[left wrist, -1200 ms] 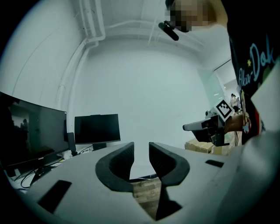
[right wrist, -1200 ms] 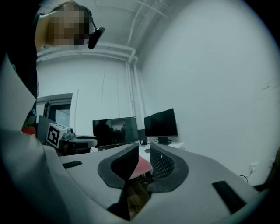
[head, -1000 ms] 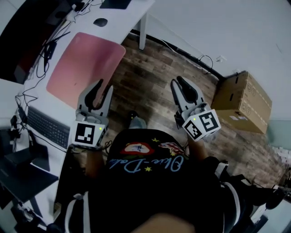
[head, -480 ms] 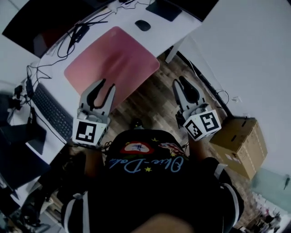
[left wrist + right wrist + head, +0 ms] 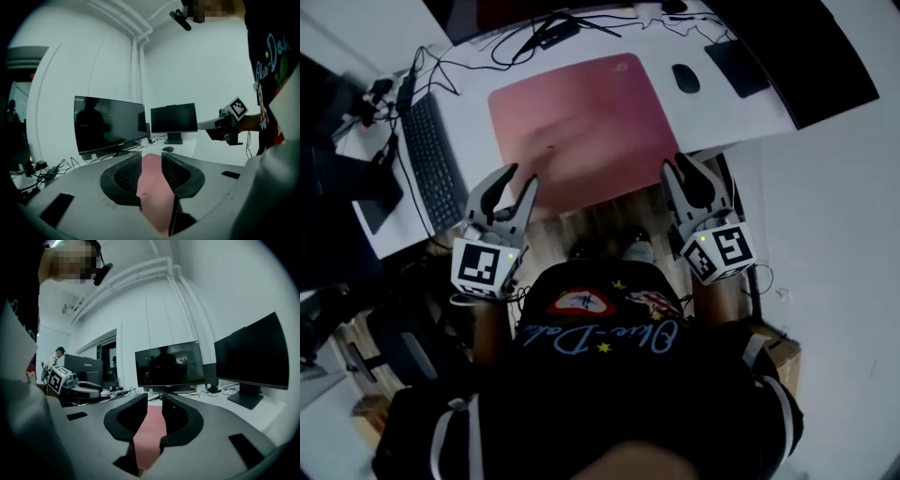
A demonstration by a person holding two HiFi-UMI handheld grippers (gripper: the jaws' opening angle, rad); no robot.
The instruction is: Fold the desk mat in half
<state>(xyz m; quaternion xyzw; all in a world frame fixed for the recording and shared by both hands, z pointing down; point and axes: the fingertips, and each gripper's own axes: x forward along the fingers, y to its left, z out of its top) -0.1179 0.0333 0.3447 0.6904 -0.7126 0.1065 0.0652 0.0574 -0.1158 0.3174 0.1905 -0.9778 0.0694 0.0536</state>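
The pink desk mat (image 5: pixel 581 122) is lying flat and unfolded on the white surface (image 5: pixel 473 122). The left tongs (image 5: pixel 520 178) and right tongs (image 5: pixel 684 167) are hovering at its near edge, one toward each corner, each standing slightly spread with nothing pinched, probably lining up to grab that edge and carry it over

One mat (image 5: pixel 581 127), one keyboard (image 5: pixel 431 161), one mouse (image 5: pixel 684 78)
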